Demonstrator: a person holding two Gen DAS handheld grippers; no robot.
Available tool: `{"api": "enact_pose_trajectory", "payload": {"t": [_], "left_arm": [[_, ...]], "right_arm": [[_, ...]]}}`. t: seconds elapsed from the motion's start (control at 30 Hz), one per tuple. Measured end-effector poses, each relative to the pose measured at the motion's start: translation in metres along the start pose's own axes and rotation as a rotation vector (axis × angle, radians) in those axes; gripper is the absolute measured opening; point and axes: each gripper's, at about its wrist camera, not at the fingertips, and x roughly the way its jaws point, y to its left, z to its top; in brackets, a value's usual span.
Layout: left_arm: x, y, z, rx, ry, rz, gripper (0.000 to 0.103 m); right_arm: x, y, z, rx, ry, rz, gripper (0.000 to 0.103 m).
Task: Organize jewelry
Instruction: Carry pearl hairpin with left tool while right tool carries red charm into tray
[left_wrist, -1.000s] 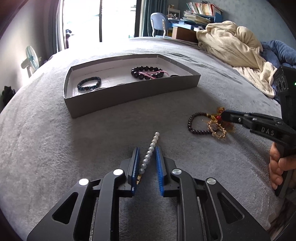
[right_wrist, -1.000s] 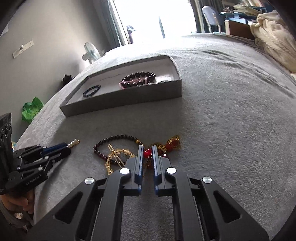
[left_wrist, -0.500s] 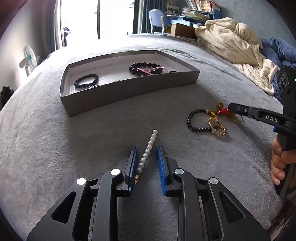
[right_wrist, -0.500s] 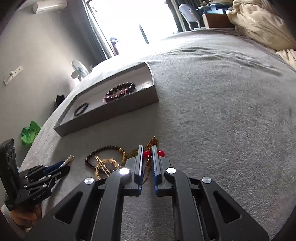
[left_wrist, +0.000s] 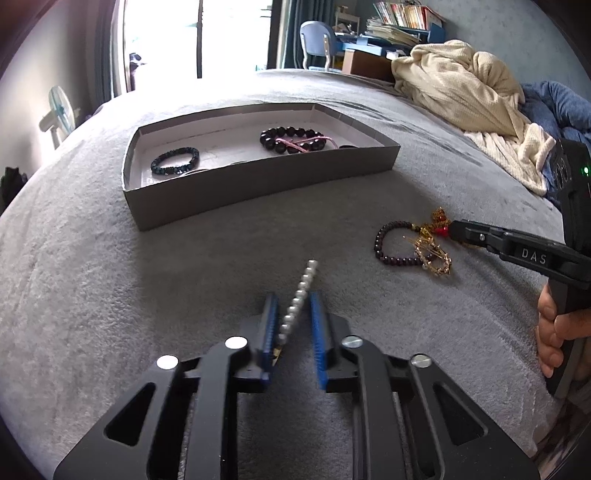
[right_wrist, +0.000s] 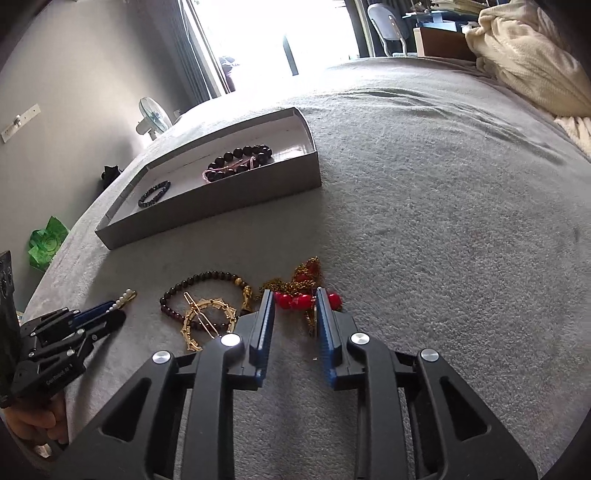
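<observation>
A grey tray (left_wrist: 258, 184) (right_wrist: 221, 206) on the grey bed holds a small dark bracelet (left_wrist: 174, 165) and a large dark bead bracelet (left_wrist: 293, 139) with a pink cord. My left gripper (left_wrist: 293, 299) is open around a white pearl strand (left_wrist: 299, 295) that lies on the bed between the jaws. My right gripper (right_wrist: 293, 299) is open, its jaws either side of a red-bead and gold chain piece (right_wrist: 301, 295). Beside it lie a dark bead bracelet (right_wrist: 192, 286) (left_wrist: 388, 243) and a gold ring-shaped hair clip (right_wrist: 207, 321) (left_wrist: 434, 254).
A cream blanket (left_wrist: 469, 96) and blue bedding (left_wrist: 554, 107) are heaped at the far right of the bed. A fan (left_wrist: 59, 110), a chair (left_wrist: 317, 40) and a cluttered desk stand beyond the bed. A green object (right_wrist: 48, 243) lies on the floor at left.
My right gripper has opened from nearly shut and now straddles the red-bead chain. My left gripper has opened a little wider around the pearl strand.
</observation>
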Motion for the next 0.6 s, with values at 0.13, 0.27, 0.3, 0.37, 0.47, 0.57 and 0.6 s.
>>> {"api": "enact_pose_trajectory", "payload": {"t": [0.13, 0.27, 0.3, 0.37, 0.47, 0.57, 0.6], "left_arm": [[-0.002, 0.002, 0.000, -0.014, -0.003, -0.017, 0.006], [-0.009, 0.006, 0.001, -0.034, -0.016, -0.041, 0.006], [-0.011, 0.007, 0.002, -0.038, -0.019, -0.042, 0.006], [-0.014, 0.008, 0.004, -0.046, -0.026, -0.044, 0.006], [-0.018, 0.011, 0.009, -0.053, -0.037, -0.040, 0.006], [-0.022, 0.014, 0.015, -0.048, -0.053, -0.029, 0.006], [-0.023, 0.015, 0.018, -0.046, -0.058, -0.025, 0.006]], "right_arm": [[-0.003, -0.002, -0.001, 0.008, -0.012, 0.017, 0.011], [-0.011, 0.001, 0.003, -0.004, -0.040, 0.033, 0.011], [-0.012, 0.003, 0.004, -0.014, -0.047, 0.036, 0.011], [-0.016, 0.007, 0.009, -0.032, -0.060, 0.040, 0.011], [-0.021, 0.014, 0.019, -0.053, -0.081, 0.050, 0.011], [-0.026, 0.021, 0.032, -0.067, -0.104, 0.065, 0.011], [-0.027, 0.024, 0.037, -0.070, -0.112, 0.070, 0.011]]}}
